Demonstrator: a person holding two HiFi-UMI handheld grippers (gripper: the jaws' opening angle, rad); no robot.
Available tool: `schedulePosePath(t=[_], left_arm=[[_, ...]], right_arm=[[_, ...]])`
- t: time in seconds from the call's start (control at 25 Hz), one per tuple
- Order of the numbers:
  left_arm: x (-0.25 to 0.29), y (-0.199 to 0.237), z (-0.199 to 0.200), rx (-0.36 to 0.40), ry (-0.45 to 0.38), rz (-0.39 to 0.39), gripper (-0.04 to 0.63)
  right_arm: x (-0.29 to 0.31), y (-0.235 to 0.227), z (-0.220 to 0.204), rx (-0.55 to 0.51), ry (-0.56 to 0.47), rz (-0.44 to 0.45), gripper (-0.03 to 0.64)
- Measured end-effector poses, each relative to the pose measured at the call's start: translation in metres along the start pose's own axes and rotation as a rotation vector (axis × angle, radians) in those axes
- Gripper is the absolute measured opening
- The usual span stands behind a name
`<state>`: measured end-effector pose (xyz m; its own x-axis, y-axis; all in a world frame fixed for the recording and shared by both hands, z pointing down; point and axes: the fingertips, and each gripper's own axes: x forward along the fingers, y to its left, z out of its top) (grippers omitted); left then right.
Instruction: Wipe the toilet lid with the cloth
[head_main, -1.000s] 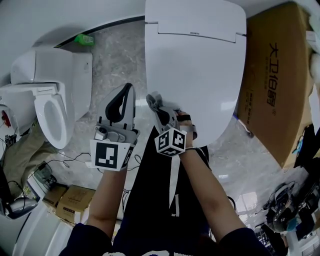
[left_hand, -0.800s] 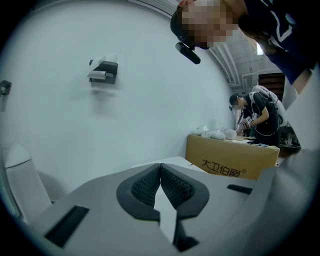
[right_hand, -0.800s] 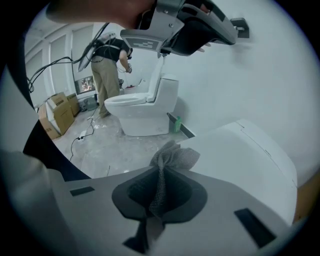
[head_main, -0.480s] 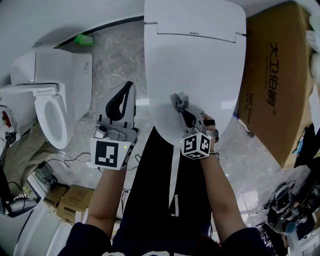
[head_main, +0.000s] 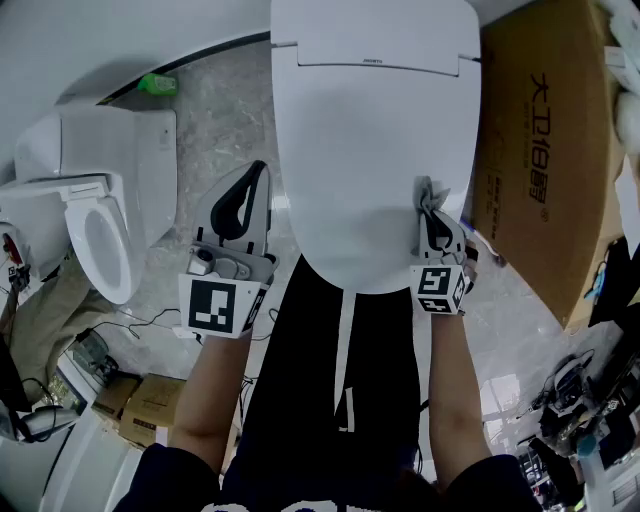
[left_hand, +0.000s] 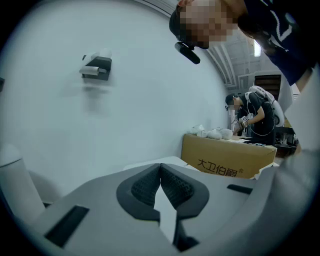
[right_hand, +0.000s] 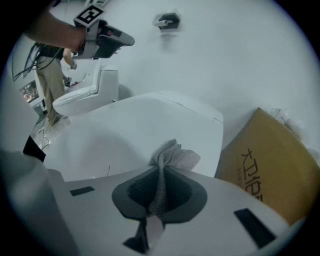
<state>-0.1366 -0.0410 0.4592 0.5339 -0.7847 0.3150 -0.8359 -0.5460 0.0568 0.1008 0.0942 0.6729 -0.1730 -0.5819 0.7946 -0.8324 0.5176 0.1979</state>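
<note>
My right tool (head_main: 432, 218) is clamped on the small grey mesh cloth (right_hand: 172, 157), which touches the smooth white plastic toilet lid (head_main: 365, 150) just ahead of it, near the lid's edge. My left tool (left_hand: 161, 186) is closed on nothing. If I tilt too low, I think the hard jaws may scrape the lid.
</note>
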Motion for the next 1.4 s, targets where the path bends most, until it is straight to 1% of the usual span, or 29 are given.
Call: schedulePosePath(t=[0.08, 0.2, 0.32, 0.4, 0.52, 0.6, 0.68, 0.76, 0.92, 1.12, 1.24, 1.4], left_arm=[[0.003, -0.002, 0.003, -0.006, -0.005, -0.001, 0.019], [0.005, -0.006, 0.005, 0.014, -0.010, -0.026, 0.020], [0.006, -0.009, 0.010, 0.001, -0.025, -0.025, 0.020], [0.004, -0.010, 0.009, 0.014, -0.020, -0.033, 0.020], [0.000, -0.011, 0.007, 0.034, -0.014, -0.039, 0.020], [-0.002, -0.010, 0.008, 0.024, -0.015, -0.027, 0.018], [-0.004, -0.009, 0.008, 0.009, -0.016, -0.009, 0.020], [-0.006, -0.010, 0.008, 0.000, -0.023, -0.004, 0.020], [-0.011, -0.015, 0.008, 0.023, -0.020, -0.013, 0.019], [-0.021, -0.013, 0.006, 0.015, -0.014, 0.018, 0.020], [-0.027, -0.011, 0.003, 0.028, -0.009, 0.018, 0.020], [-0.031, -0.008, 0.003, 0.004, -0.014, 0.040, 0.020]], right_arm=[[-0.004, -0.011, -0.010, 0.047, 0.011, -0.038, 0.040], [-0.012, -0.022, -0.021, 0.124, 0.022, -0.087, 0.040], [-0.021, -0.023, -0.034, 0.202, 0.035, -0.123, 0.040], [-0.025, -0.019, -0.039, 0.242, 0.044, -0.130, 0.040], [-0.028, -0.007, -0.040, 0.246, 0.048, -0.114, 0.040], [-0.027, 0.003, -0.038, 0.231, 0.044, -0.096, 0.039], [-0.025, 0.017, -0.030, 0.211, 0.034, -0.064, 0.040], [-0.021, 0.039, -0.018, 0.172, 0.014, -0.013, 0.040], [-0.010, 0.092, 0.017, 0.076, -0.038, 0.102, 0.040], [0.001, 0.148, 0.053, 0.021, -0.075, 0.208, 0.040], [0.003, 0.184, 0.069, -0.053, -0.090, 0.296, 0.040], [-0.001, 0.227, 0.079, -0.137, -0.087, 0.409, 0.040]])
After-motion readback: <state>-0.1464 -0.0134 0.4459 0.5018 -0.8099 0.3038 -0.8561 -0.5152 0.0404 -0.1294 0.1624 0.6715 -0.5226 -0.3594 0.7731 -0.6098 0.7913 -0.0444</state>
